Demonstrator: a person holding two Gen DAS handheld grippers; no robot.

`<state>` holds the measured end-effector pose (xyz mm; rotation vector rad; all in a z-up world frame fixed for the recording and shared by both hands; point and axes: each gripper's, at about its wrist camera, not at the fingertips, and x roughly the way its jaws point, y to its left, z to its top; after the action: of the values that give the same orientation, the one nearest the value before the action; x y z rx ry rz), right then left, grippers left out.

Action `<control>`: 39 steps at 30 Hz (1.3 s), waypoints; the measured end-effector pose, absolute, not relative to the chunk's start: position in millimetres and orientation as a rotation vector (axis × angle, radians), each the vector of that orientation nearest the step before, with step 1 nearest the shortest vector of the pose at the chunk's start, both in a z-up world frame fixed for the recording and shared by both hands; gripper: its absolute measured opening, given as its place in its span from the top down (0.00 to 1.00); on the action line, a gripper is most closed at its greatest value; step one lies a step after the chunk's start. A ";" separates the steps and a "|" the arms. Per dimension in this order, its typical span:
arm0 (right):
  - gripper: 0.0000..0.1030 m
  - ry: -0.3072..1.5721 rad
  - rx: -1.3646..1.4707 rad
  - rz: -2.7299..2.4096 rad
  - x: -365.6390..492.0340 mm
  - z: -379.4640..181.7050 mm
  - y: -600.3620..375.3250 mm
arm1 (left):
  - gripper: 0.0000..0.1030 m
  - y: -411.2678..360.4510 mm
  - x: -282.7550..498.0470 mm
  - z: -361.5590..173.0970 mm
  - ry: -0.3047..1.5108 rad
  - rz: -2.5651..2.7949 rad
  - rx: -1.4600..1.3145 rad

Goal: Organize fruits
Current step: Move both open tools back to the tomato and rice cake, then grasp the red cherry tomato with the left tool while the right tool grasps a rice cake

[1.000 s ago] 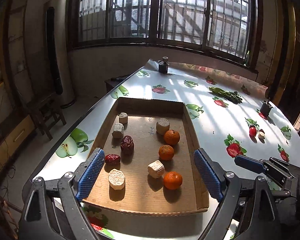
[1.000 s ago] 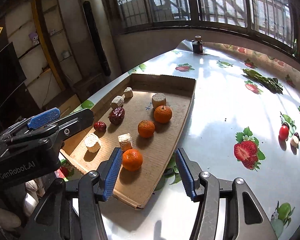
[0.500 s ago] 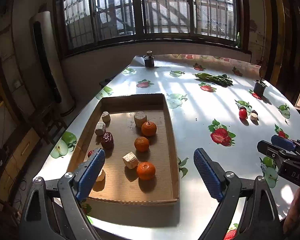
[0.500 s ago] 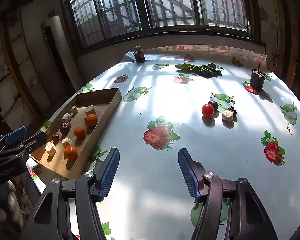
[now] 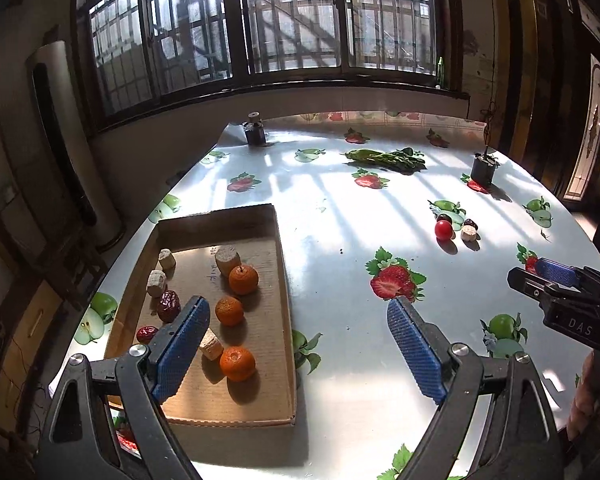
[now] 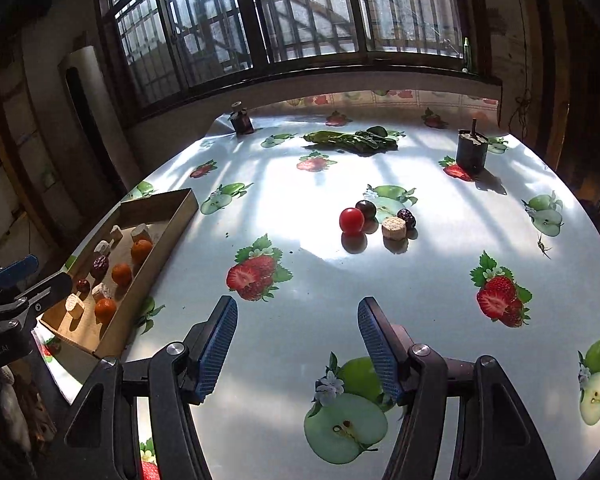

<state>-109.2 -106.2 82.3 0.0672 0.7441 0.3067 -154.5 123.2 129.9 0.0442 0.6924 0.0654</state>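
A cardboard tray at the table's left holds three oranges, red dates and several beige cork-like chunks. It also shows in the right wrist view. On the table to the right lie a red cherry tomato, a dark round fruit, a red date and a beige chunk. My left gripper is open and empty above the tray's right edge. My right gripper is open and empty, some way short of the loose cluster.
The table wears a glossy fruit-print cloth. Leafy greens lie at the back. A dark pot stands back right, a small dark jar back left. A window wall runs behind; the table edges drop off left and right.
Both grippers have swung right, away from the tray. The right gripper now faces the loose tomato cluster and is nearer to it. Both stayed open and empty.
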 end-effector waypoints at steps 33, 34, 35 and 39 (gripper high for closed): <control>0.70 0.928 0.163 0.049 46.1 15.9 -156.2 | 0.13 52.7 -21.4 67.0 0.881 -0.150 -0.040; 0.70 0.931 0.169 0.048 40.8 16.7 -161.0 | 0.13 44.1 -13.6 63.4 0.887 -0.166 -0.033; 0.69 0.932 0.173 0.048 35.7 17.1 -164.7 | 0.13 36.5 -6.6 59.6 0.895 -0.179 -0.025; 0.69 0.937 0.202 0.058 20.0 14.8 -178.6 | 0.19 1.6 26.0 41.3 0.917 -0.244 -0.010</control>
<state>20.0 -178.6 14.8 0.2017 0.9371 0.0579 26.0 1.6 41.3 -0.0099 0.9166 -0.2436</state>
